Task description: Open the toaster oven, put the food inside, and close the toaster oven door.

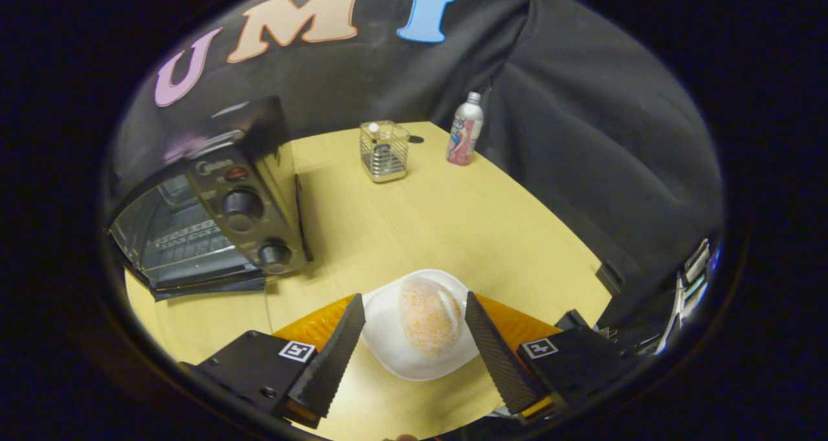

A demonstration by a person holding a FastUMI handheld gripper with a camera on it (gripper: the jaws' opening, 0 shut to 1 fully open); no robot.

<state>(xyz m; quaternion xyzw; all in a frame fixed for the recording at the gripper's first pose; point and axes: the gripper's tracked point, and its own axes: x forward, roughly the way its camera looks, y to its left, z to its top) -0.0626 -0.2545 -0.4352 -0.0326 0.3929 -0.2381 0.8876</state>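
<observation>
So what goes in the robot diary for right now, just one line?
gripper: open, fingers either side of bun | bun: on white plate | toaster oven: door open | step: grab bun

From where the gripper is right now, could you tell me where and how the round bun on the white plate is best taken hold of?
Grip the bun across its rounded middle, coming down from above. It lies on the white plate between the open gripper jaws, which already flank it on either side. Close gently, since it looks soft, and stay above the plate's rim.
</observation>
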